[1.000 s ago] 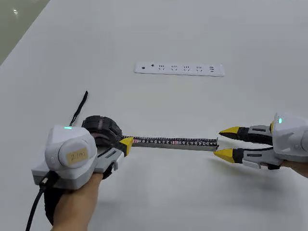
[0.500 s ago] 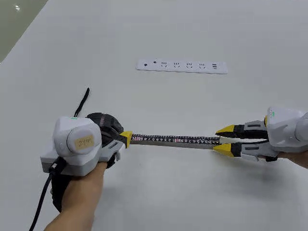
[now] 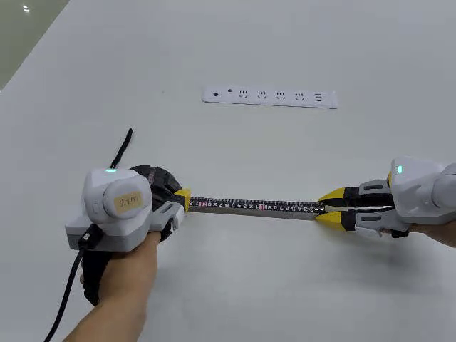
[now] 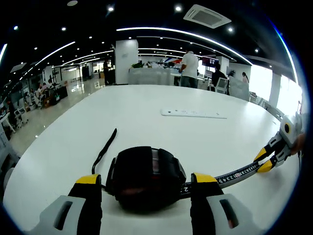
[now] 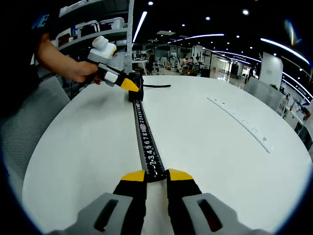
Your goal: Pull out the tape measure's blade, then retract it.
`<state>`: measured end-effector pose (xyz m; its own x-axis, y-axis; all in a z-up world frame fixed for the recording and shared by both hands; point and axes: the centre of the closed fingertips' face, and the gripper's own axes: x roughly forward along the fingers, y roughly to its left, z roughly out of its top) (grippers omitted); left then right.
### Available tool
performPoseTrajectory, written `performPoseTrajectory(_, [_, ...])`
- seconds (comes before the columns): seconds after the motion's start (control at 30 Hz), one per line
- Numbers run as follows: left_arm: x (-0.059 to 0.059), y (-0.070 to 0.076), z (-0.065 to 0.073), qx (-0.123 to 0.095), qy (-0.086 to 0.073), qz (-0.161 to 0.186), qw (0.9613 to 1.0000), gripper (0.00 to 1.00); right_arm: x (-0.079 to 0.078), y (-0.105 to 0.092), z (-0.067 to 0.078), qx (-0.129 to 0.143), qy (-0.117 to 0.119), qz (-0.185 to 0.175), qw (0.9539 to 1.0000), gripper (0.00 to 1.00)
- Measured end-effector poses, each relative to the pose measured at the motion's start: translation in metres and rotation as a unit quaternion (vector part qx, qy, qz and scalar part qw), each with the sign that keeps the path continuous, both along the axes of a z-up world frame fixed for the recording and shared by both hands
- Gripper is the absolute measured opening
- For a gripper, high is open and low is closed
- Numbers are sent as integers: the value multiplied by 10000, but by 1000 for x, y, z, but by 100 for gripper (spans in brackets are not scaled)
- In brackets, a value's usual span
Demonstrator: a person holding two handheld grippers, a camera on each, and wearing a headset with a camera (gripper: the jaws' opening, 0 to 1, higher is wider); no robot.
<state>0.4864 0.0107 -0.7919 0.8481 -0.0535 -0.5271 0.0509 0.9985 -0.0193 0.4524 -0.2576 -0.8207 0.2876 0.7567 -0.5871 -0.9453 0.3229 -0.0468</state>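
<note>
The white table (image 3: 285,43) carried everything, and the tape measure's case (image 3: 160,178) lay on it near the person's side, toward the left. Well beyond the case, toward the far edge, a white power strip (image 3: 269,97) lay flat, apart from all else.

The left gripper (image 3: 182,203) sat over the case, held in a hand (image 3: 121,274). In the left gripper view its two yellow-tipped jaws stood on either side of the black case (image 4: 146,176), clamped against its flanks. A black cable (image 3: 68,299) hung from the back of that gripper, nearer the person than the case.

The right gripper (image 3: 330,206) was well to the right of the case, its jaws clenched on the far end of the blade (image 3: 249,206). In the right gripper view the yellow tips (image 5: 156,175) pinched the blade's end (image 5: 146,147), with black numerals running back along it toward the case (image 5: 135,93).

The blade was drawn out from the case in a straight line to the right, stretched between the two grippers just above the table.

A thin black strap (image 3: 122,148) trailed from the case on the far left side, lying on the table.
</note>
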Motion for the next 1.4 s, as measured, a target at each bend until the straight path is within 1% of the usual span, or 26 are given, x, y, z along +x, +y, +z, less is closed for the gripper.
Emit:
performPoseTrajectory(0.3, [4,0,-1,-53,19,50,10000,68,-1,0,-1,-83,-13,86,9999,13])
performPoseTrajectory(0.47, [5,2,-3,-59,84,55,9999,65,-1,0,-1,-111,-17,104,9999,12])
performPoseTrajectory(0.5, [5,2,-3,-91,95,50,9999,65,-1,0,-1,-112,-15,106,9999,12])
performPoseTrajectory(0.67, [5,0,-3,-91,98,-11,9999,63,-1,0,-2,-125,-16,111,9999,12])
performPoseTrajectory(0.87, [4,0,-2,-19,79,-57,10000,61,-1,0,-1,-143,-17,125,9998,12])
performPoseTrajectory(0.97, [4,1,-3,5,149,-101,9998,59,-1,0,-1,-181,-29,160,9997,12])
performPoseTrajectory(1.03, [4,1,-4,1,174,-120,9998,59,-2,0,-1,-207,-42,185,9996,12])
performPoseTrajectory(1.4, [4,2,-4,-60,188,-129,9997,58,-1,-1,-2,-326,-64,271,9991,12])
